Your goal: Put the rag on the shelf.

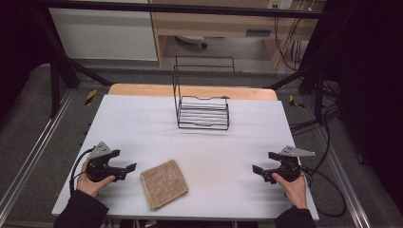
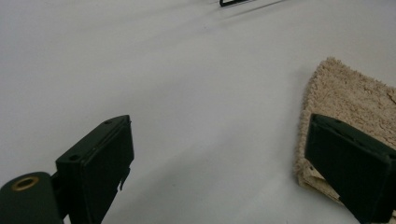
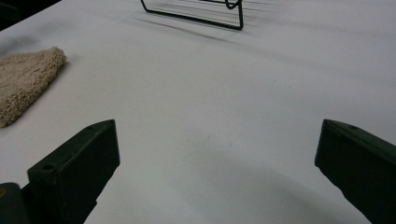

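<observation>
Folded beige towel [image 1: 164,184] lying flat on the white bench [image 1: 142,123], toward the near edge and left of centre, one corner turned toward the person. Left gripper [image 1: 129,168] held low over the bench just beside the towel's left edge, jaws spread wide with nothing between them; not touching the cloth as far as the high view tells. In the left gripper view, towel [image 2: 348,105] at the right, partly behind that gripper's right-hand jaw, bare bench [image 2: 187,93] in the gap. Right gripper [image 1: 260,167] held near the bench's right side, well apart from the towel, pointing toward the centre, jaws likewise spread and empty. In the right gripper view, towel [image 3: 25,79] far off at the left edge, bare white surface between the jaws. Black wire rack [image 1: 203,111] standing upright toward the far side of the bench, roughly centred, well apart from both grippers and from the towel. A hand wrapped around each gripper's handle, dark sleeves entering from the near edge.
</observation>
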Motion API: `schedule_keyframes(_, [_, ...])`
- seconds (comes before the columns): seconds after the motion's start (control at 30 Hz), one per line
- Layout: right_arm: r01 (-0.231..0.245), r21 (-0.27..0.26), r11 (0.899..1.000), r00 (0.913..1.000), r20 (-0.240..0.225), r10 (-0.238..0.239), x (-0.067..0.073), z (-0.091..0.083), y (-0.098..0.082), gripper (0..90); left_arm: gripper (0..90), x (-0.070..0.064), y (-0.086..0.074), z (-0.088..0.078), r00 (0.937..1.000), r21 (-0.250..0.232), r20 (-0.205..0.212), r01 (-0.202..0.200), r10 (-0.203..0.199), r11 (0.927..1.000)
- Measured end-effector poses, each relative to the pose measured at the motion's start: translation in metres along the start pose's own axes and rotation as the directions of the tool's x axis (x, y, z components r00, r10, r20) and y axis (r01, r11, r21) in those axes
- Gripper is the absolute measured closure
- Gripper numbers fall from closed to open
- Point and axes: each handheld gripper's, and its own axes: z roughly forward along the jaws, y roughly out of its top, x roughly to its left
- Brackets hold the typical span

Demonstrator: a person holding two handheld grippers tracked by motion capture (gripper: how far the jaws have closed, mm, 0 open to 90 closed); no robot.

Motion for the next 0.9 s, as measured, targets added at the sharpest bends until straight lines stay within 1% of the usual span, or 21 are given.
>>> schedule_keyframes(0.1, [-0.001,0.001,1.0,1.0,-0.001,0.001,0.0,0.0,0.0,0.5,7.9,-0.001,0.0,0.001,1.0,0.008,-0.002,-0.002,0.002,1.0])
schedule_keyframes(0.33, [-0.005,0.005,1.0,1.0,0.004,0.005,0.002,0.001,0.0,0.5,7.7,-0.005,0.001,-0.001,0.9999,0.005,-0.005,-0.014,0.014,0.9999])
schedule_keyframes(0.43, [0.013,0.02,1.0,0.9999,0.006,-0.013,0.004,0.004,0.001,0.5,9.1,-0.009,0.001,-0.001,0.9997,0.013,-0.012,-0.021,0.021,0.9997])
schedule_keyframes(0.5, [0.013,0.023,1.0,0.9999,0.003,-0.013,0.007,0.005,0.001,0.5,10.2,-0.01,0.002,-0.001,0.9997,0.011,-0.013,-0.019,0.019,0.9998])
schedule_keyframes(0.53, [0.013,0.023,1.0,0.9999,0.003,-0.013,0.008,0.006,0.001,0.6,11.3,-0.013,0.003,-0.001,0.9998,0.01,-0.009,-0.019,0.019,0.9998])
schedule_keyframes(0.57, [0.015,0.025,1.0,0.9999,0.002,-0.015,0.008,0.006,0.001,0.5,12.7,-0.013,0.003,-0.001,0.9998,0.01,-0.009,-0.019,0.019,0.9998])
schedule_keyframes(0.6, [0.016,0.028,0.999,0.9999,-0.001,-0.016,0.009,0.007,0.002,0.6,13.5,-0.016,0.004,0.001,0.9998,0.021,-0.001,-0.02,0.02,0.9996])
schedule_keyframes(0.67, [0.016,0.034,0.999,0.9999,-0.001,-0.016,0.01,0.009,0.001,0.6,15.5,-0.018,0.004,0.003,0.9998,0.029,0.006,-0.02,0.02,0.9994])
schedule_keyframes(0.73, [0.019,0.042,0.999,0.9998,0.002,-0.019,0.01,0.01,0.001,0.5,17.9,-0.023,0.004,0.007,0.9995,0.056,0.028,-0.017,0.015,0.9983])
schedule_keyframes(0.8, [0.014,0.041,0.999,0.9999,0.001,-0.014,0.011,0.01,0.002,0.6,20.8,-0.025,0.004,0.008,0.9994,0.064,0.032,-0.018,0.016,0.9978])
schedule_keyframes(0.83, [0.016,0.041,0.999,0.9999,-0.001,-0.016,0.012,0.01,0.002,0.5,22.0,-0.029,0.004,0.011,0.9991,0.072,0.042,-0.01,0.007,0.9973])
schedule_keyframes(0.9, [0.018,0.039,0.999,0.9998,-0.002,-0.018,0.013,0.011,0.003,0.6,26.5,-0.032,0.004,0.012,0.9987,0.088,0.05,-0.006,0.002,0.9961])
